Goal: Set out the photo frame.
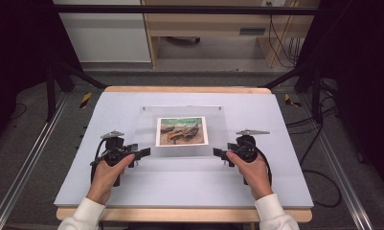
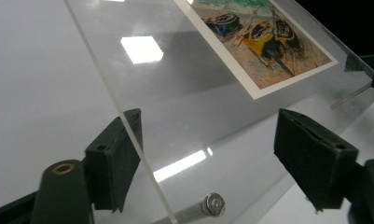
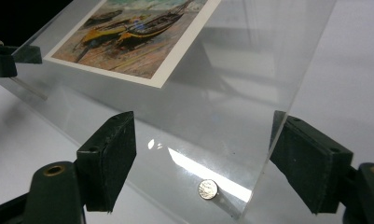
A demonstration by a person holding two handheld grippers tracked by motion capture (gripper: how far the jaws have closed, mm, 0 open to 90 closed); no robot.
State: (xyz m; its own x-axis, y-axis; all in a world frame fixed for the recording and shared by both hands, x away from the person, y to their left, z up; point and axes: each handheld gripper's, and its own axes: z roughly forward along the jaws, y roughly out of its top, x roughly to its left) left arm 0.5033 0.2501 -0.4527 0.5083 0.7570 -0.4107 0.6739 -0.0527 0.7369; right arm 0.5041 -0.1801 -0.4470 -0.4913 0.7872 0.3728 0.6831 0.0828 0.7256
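Observation:
A clear acrylic plate [image 1: 146, 130] lies on the white table board [image 1: 180, 184], with a picture of beached boats [image 1: 182, 131] under or in it. My left gripper [image 1: 144, 153] stands at the plate's near left corner, my right gripper [image 1: 219, 153] at its near right corner. In the left gripper view the jaws stand wide apart, open, with the plate's side edge [image 2: 128, 123] running past the left jaw and a metal screw post [image 2: 213, 204] between them. In the right gripper view the jaws are also open around the plate's corner [image 3: 250, 200] and a screw head [image 3: 207, 189].
The white board sits on a wooden table [image 1: 180, 214] with metal rails [image 1: 27, 163] on both sides. Black cables [image 1: 319, 172] trail on the floor at the right. A wooden cabinet [image 1: 204, 24] stands beyond the table.

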